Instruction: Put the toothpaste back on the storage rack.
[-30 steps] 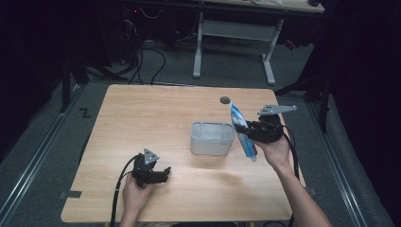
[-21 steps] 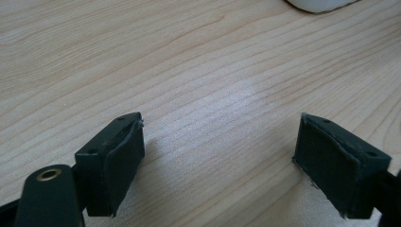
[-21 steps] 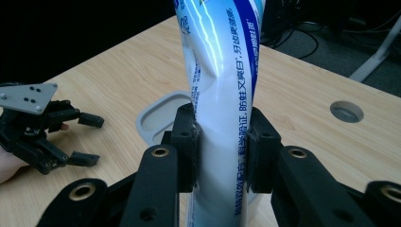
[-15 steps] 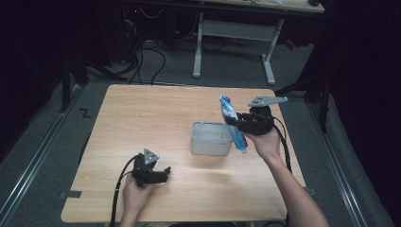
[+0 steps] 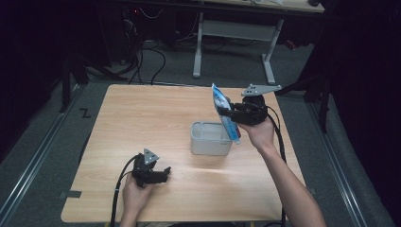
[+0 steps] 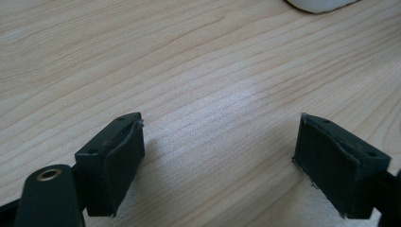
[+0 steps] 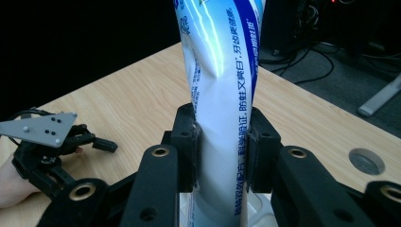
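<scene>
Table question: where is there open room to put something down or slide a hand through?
The wooden table is bare behind and left of the grey bin, and between it and the left gripper. It is crowded at the bin's right, where the right gripper holds a toothpaste tube.

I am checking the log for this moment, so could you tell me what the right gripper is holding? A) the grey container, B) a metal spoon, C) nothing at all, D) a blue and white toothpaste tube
D: the right gripper has its jaws shut on the blue and white toothpaste tube, held up beside the grey container, while the left gripper rests open on the table.
</scene>
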Tool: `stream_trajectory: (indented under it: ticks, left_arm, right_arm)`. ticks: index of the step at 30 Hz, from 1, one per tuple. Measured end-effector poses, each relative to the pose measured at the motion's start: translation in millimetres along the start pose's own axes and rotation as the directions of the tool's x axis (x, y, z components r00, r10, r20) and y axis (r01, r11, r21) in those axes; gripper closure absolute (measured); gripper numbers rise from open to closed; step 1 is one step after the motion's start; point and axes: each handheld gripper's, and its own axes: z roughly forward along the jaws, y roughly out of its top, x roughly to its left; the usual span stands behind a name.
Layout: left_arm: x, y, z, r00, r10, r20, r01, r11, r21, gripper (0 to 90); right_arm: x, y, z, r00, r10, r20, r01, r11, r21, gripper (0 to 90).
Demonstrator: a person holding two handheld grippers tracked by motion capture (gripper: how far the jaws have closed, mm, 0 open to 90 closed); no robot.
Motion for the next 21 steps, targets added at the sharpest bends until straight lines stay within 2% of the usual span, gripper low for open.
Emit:
stream_trajectory:
  ticks: [11, 17, 21]
  left_arm:
    - [0.0, 0.0, 0.0, 1.0000, 0.000, 0.000, 0.000, 1.0000, 0.000, 17.0]
    - [0.2, -0.1, 0.0, 1.0000, -0.003, -0.004, 0.003, 1.0000, 0.000, 17.0]
    - [0.4, 0.0, -0.1, 1.0000, -0.003, -0.005, 0.003, 1.0000, 0.002, 17.0]
  right_arm:
    - [3.4, 9.1, 26.8, 0.9999, -0.013, -0.010, 0.013, 1.000, 0.019, 70.0]
    - [4.0, 10.6, 37.4, 0.9999, -0.012, 0.001, 0.012, 1.000, 0.019, 69.9]
    - [4.7, 10.7, 45.8, 0.9991, -0.038, 0.020, 0.037, 0.999, 0.038, 69.8]
